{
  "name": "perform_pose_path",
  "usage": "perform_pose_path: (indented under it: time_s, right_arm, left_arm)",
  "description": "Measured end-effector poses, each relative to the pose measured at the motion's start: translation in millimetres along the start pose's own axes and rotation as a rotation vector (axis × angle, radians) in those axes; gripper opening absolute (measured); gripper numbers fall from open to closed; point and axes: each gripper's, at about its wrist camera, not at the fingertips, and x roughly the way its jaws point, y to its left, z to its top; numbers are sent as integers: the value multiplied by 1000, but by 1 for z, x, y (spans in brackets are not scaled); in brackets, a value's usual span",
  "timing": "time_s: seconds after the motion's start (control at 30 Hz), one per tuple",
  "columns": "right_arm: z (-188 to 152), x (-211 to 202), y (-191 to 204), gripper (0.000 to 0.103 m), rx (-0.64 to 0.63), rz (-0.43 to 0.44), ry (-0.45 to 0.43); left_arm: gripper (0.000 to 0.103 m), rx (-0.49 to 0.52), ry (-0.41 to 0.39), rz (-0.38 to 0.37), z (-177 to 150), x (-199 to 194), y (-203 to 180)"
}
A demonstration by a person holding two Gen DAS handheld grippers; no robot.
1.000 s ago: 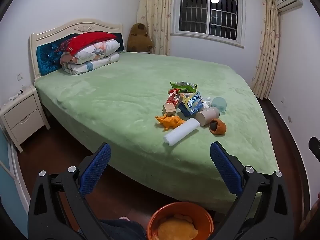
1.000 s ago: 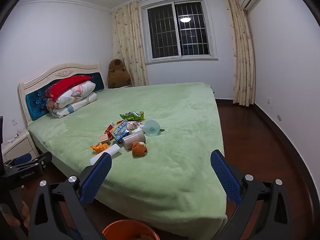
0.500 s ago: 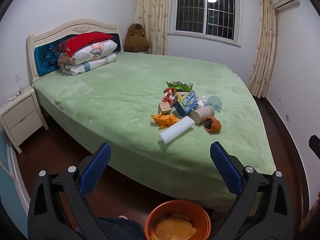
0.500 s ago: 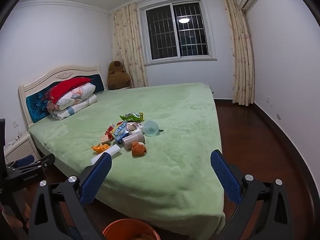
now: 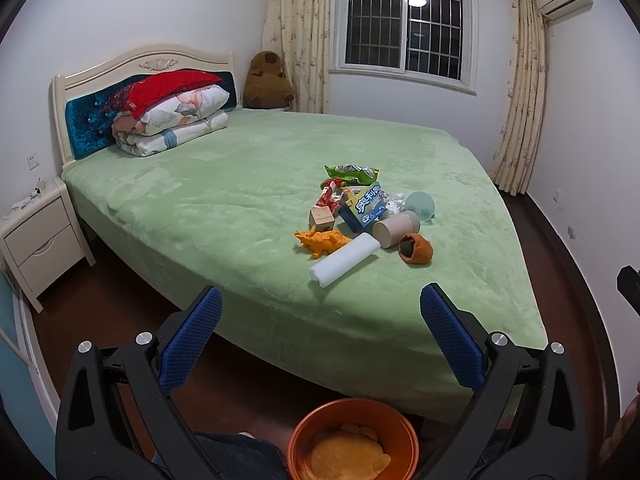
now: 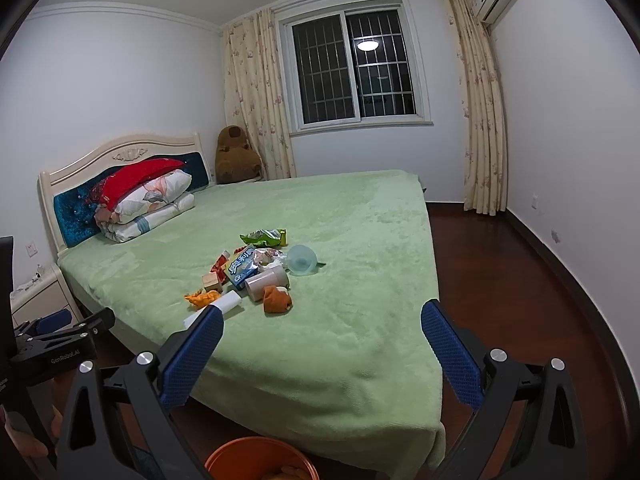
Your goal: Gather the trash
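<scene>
- Your left claw (image 5: 320, 308) is spread wide and holds nothing, short of the bed's (image 5: 224, 216) near edge.
- Your right claw (image 6: 322, 326) is spread wide too, also bare.
- The trash pile (image 5: 360, 208) lies on the bed's green cover, well ahead of both claws.
- The orange bucket (image 5: 316, 426) sits on the floor just below you.

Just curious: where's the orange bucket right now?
On the floor at the bed's near edge, the orange bucket sits low in both views, below the open left gripper.
</scene>
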Motion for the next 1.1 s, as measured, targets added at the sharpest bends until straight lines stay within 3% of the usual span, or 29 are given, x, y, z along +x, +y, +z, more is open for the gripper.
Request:
perform_pose_path:
  time_s: [1.1]
  right_arm:
    - [3,-15,9,98,-2,11,-6]
  left_arm:
    - [97,0,-3,-10,-3,-8,-1]
